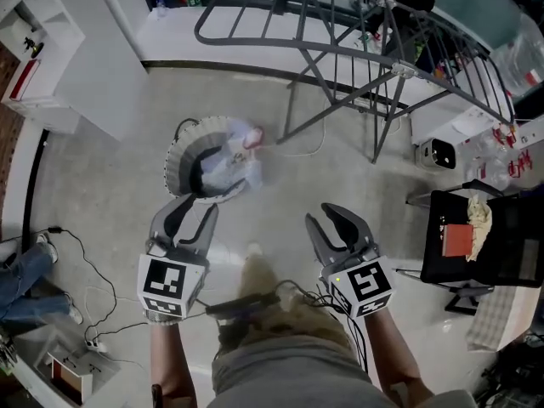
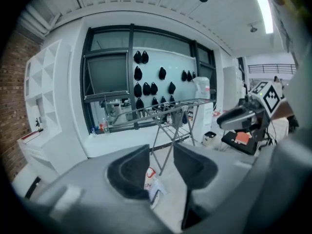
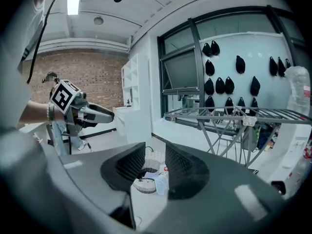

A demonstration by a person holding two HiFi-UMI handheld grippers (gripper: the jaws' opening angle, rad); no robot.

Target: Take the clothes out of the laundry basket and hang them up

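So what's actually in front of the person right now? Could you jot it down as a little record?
Place: indoor room with a pale floor
Laundry basket: on the floor just ahead of both grippers
Clothes: lying in the basket
Drying rack: stands beyond the basket
Left gripper: jaws apart, nothing between them
Right gripper: jaws apart, nothing between them
Task stage: no garment picked up yet

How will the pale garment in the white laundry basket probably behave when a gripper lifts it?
Probably floppy: the garment lies crumpled and spills over the basket rim, so it should sag and hang. It looks thin, so likely light. The slatted basket seems light too; it might tip if the garment snags the rim.
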